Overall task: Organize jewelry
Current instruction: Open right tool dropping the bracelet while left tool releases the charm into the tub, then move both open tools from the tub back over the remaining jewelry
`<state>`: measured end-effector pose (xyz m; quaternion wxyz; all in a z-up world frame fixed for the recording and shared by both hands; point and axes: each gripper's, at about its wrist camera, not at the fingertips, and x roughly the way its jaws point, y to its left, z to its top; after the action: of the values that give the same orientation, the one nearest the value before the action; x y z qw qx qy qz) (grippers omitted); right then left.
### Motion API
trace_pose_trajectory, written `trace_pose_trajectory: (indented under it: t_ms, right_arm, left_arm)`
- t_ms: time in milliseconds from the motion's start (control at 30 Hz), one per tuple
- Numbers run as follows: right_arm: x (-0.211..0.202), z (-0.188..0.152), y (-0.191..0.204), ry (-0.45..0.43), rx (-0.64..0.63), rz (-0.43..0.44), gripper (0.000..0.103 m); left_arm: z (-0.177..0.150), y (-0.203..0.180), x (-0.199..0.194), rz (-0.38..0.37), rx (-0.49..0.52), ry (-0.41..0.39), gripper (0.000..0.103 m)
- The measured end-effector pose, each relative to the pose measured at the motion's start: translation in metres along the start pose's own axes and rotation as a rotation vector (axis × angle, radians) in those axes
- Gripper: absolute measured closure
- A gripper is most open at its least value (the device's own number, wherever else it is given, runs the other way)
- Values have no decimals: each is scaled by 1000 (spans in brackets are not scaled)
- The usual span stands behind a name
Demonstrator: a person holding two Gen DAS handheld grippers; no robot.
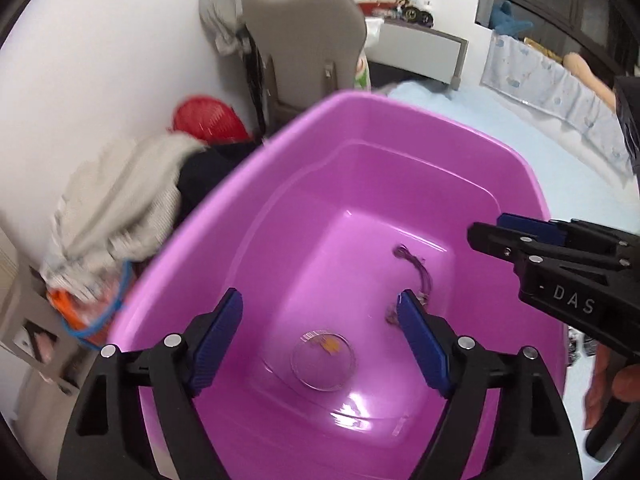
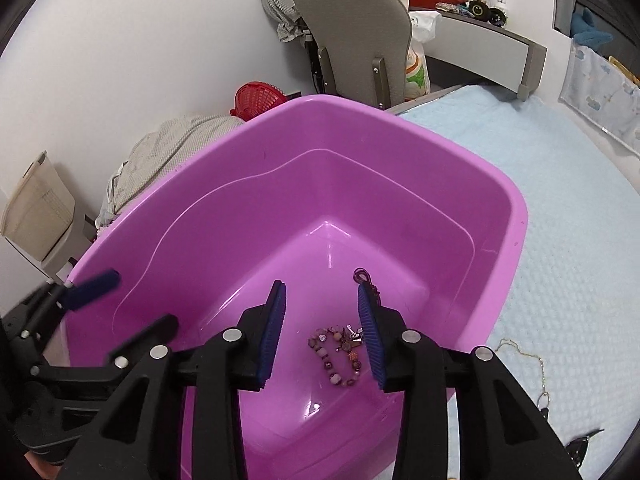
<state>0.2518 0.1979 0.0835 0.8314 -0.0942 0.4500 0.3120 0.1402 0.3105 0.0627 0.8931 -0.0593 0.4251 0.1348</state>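
A purple plastic tub [image 1: 280, 168] stands on a bed, and both grippers hover over it. My left gripper [image 1: 320, 300] is wide open with nothing between its blue pads. On the tub floor below it lies a small clear round case [image 1: 324, 360] with something orange inside. A beaded bracelet [image 2: 340, 352] with a purple cord [image 1: 416, 268] lies beside the case. My right gripper [image 2: 322, 292] hangs above that bracelet, jaws partly apart and not touching it. In the left wrist view the right gripper [image 1: 486, 232] reaches in from the right.
A thin gold chain [image 2: 528, 356] lies on the light blue bedcover [image 2: 560, 220] right of the tub, with small dark items near it. Behind the tub are a grey chair [image 2: 356, 28], a red basket [image 2: 260, 98] and piled clothes [image 1: 120, 200].
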Motion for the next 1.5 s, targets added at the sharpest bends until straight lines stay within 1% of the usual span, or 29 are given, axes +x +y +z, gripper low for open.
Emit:
trace_pose_trajectory:
  t_ms: [100, 333, 467, 667, 900, 1133, 1233, 1267, 1500]
  right_arm:
    - [-5, -1, -5, -9, 19, 5, 65]
    - [-15, -9, -9, -12, 36, 8, 64]
    - [-21, -15, -12, -16, 47, 10, 61]
    - [-37, -22, -17, -33, 67, 21, 61]
    - [-60, -39, -24, -60, 88, 25, 58]
    - [-90, -69, -38, -92, 127, 18, 54]
    - [-102, -84, -47, -103, 155, 17, 52]
    - [-106, -89, -50, -108, 164, 15, 52]
    - [-135, -130, -70, -135, 217, -6, 52]
  left_arm:
    - [0, -1, -1, 6, 0, 13, 22]
    - [-4, 4, -2, 18, -31, 35, 22]
    - [-6, 1, -8, 21, -32, 35, 22]
    - [-11, -6, -20, 20, -28, 27, 22]
    - [-18, -17, -37, 6, -13, 12, 22]
    - [-26, -36, -58, -24, 12, -15, 22]
    - [-32, -50, -70, -41, 36, -35, 21]
    - [-33, -55, -73, -45, 45, -42, 19]
    - [-47, -89, -94, -79, 105, -78, 18]
